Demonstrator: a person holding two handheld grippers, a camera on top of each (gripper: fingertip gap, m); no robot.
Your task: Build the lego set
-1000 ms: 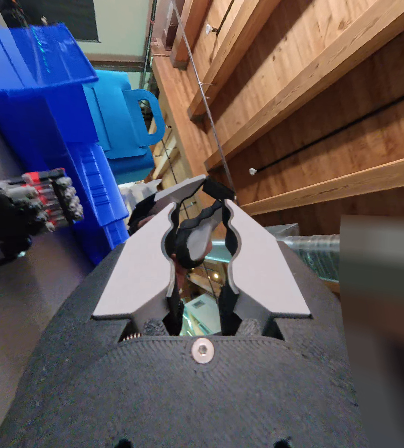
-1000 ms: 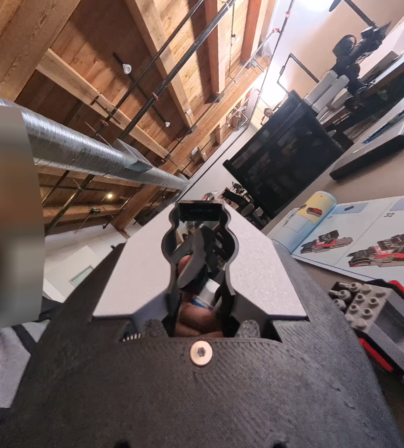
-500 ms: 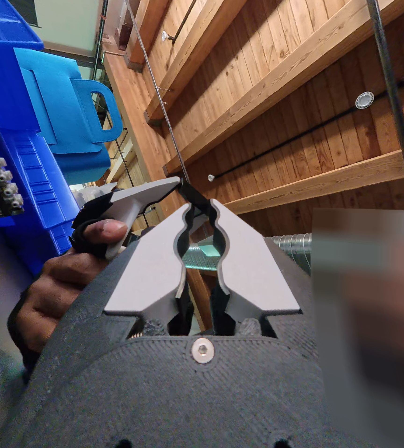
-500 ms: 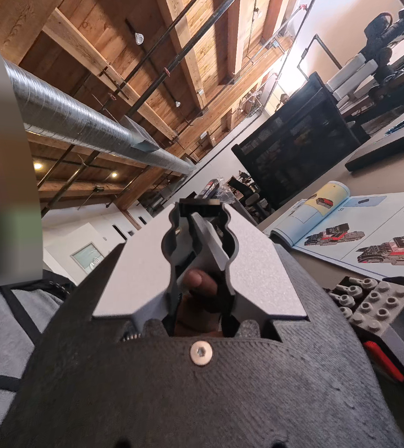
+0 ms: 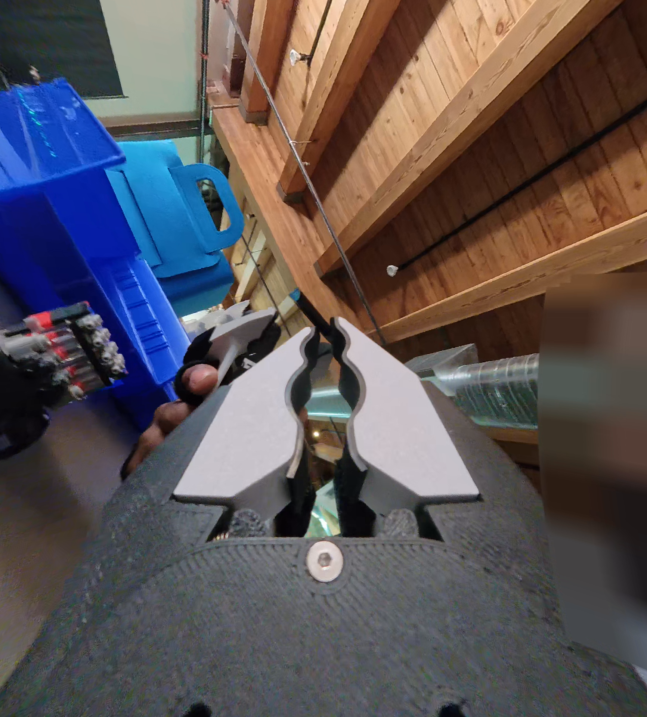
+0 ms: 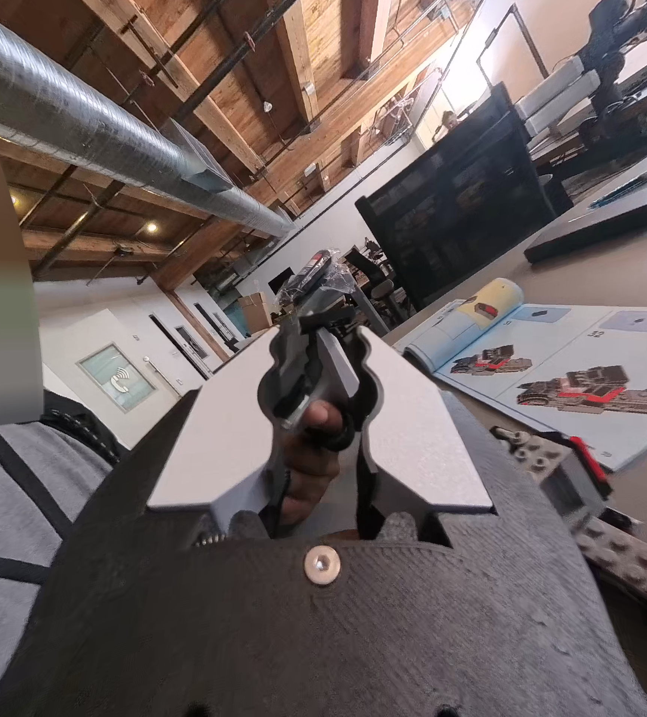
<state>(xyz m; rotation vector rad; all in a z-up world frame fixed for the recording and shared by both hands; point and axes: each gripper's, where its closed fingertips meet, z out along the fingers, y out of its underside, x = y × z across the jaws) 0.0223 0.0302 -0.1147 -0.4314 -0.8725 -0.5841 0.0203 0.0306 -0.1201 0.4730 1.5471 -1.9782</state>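
Two claws (image 5: 324, 329) (image 6: 324, 329), two blue bins (image 5: 62, 217), one lego model (image 6: 570, 477), one open instruction booklet (image 6: 570, 349)

Each gripper consists of a black, coarse-textured 3D-printed body with one silver hex-socket screw at its centre. The left gripper (image 5: 324, 329) and right gripper (image 6: 320, 333) carry two flat grey fingers (image 5: 252, 423) with wavy, black-lined inner edges. A small spring (image 6: 207, 538) shows at the finger base. The person wears a grey garment (image 6: 11, 500) with black stripes.
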